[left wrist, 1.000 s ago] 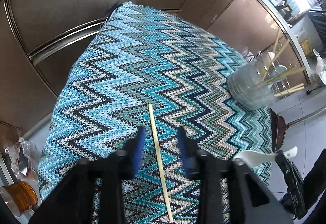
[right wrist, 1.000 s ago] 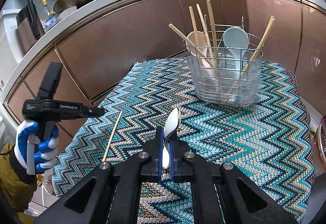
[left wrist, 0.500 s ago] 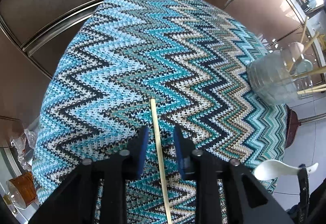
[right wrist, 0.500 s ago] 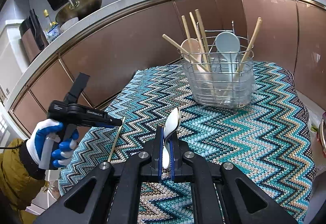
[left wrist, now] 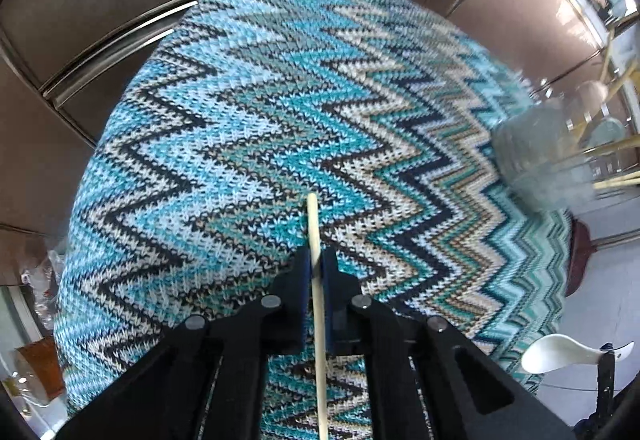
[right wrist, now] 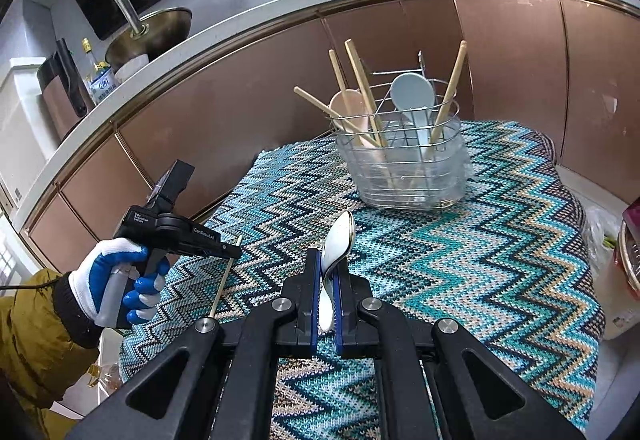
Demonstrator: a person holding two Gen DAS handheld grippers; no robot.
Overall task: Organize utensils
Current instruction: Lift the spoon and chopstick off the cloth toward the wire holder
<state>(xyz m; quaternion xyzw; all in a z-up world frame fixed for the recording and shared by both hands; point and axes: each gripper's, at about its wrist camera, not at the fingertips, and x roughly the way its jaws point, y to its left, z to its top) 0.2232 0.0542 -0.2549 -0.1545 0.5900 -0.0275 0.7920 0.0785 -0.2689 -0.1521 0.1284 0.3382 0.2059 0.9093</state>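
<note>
My left gripper (left wrist: 316,260) is shut on a wooden chopstick (left wrist: 313,224) over the zigzag cloth. The right wrist view shows that gripper (right wrist: 236,251) holding the chopstick (right wrist: 224,282) at the table's left edge. My right gripper (right wrist: 328,264) is shut on a white spoon (right wrist: 338,240), bowl pointing forward, above the cloth. The spoon also shows in the left wrist view (left wrist: 560,356). A wire utensil basket (right wrist: 404,159) with several chopsticks and spoons stands at the far side of the table, blurred in the left wrist view (left wrist: 560,151).
The table is covered by a blue zigzag knitted cloth (right wrist: 480,260). Brown cabinet fronts (right wrist: 240,107) curve behind it, under a white counter with a pan (right wrist: 152,35) and bottles. A red-rimmed container (right wrist: 628,256) sits at the right edge.
My left gripper closed on the chopstick, which lay loose between its open fingers before. My right gripper, still holding the spoon, drew back a little from the basket.
</note>
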